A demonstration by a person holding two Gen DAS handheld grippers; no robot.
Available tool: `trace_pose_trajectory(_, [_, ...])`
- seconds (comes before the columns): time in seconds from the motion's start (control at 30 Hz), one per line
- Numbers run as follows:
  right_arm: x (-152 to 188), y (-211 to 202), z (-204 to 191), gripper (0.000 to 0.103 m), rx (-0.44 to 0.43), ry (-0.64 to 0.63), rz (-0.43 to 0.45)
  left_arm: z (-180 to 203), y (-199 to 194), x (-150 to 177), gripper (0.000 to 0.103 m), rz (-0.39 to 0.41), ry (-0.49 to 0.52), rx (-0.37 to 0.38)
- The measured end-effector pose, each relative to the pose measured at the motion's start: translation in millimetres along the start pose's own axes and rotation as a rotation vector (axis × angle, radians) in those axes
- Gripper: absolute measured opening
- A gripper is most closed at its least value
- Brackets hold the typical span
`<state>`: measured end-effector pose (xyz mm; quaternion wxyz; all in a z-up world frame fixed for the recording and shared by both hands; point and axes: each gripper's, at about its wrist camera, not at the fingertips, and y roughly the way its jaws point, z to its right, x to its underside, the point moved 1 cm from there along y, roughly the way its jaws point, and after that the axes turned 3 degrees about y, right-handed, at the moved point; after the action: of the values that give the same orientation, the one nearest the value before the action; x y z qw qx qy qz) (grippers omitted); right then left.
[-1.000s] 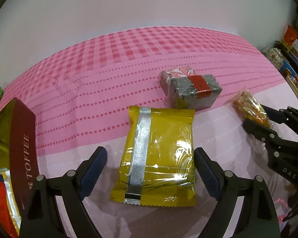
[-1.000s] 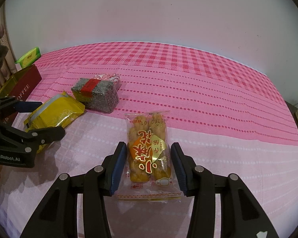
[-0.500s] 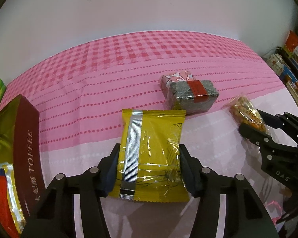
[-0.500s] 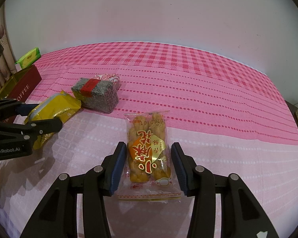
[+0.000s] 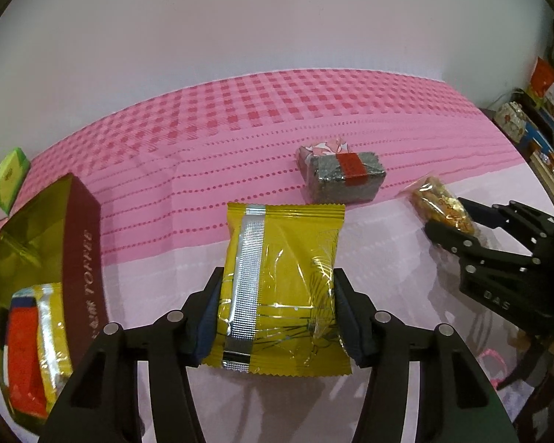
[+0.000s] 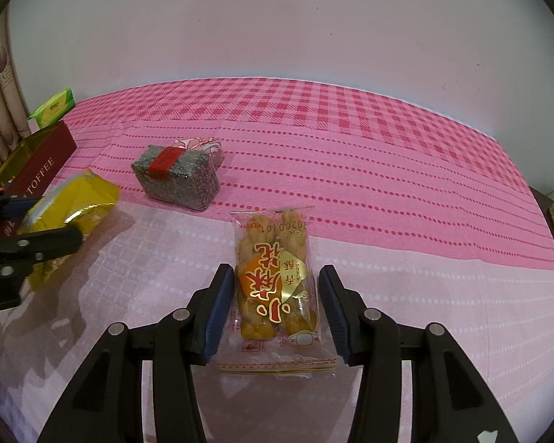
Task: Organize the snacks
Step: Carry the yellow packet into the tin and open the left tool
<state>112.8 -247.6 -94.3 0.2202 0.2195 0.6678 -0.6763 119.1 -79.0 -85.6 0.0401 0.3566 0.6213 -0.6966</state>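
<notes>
Four loose snacks show: one yellow packet with a silver seam strip, one clear twist packet with red characters, one grey block banded red, one floral packet behind it; one toffee box holds another. The left gripper clamps the yellow packet above the pink cloth; the right gripper brackets the twist packet lying on the cloth, its pads apparently not pressing.

on the desk, the foil packet sits between the pads of the left claw, lifted a little at its far end, with the open toffee box just to its left holding another packet. behind and right of the foil packet lies the wrapped block, a smaller wrapped parcel touching its far side. further right, the fried-twist bag lies between the right claw pads, and a small carton rests beyond the box at the desk's far left edge.
</notes>
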Motion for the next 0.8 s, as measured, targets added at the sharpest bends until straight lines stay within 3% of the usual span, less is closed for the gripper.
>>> trace_pose_trajectory(0.37, [0.3,1.8,0.4,0.047,0.004,0.005,-0.001,-17.7,-46.1,6.2,0.056,0.042,-0.048,-0.056])
trace_pose_trajectory(0.8, [0.4,2.4,1.4,0.047,0.003,0.005,0.000,-75.9,-88.7,17.6,0.056,0.072,-0.131,-0.154])
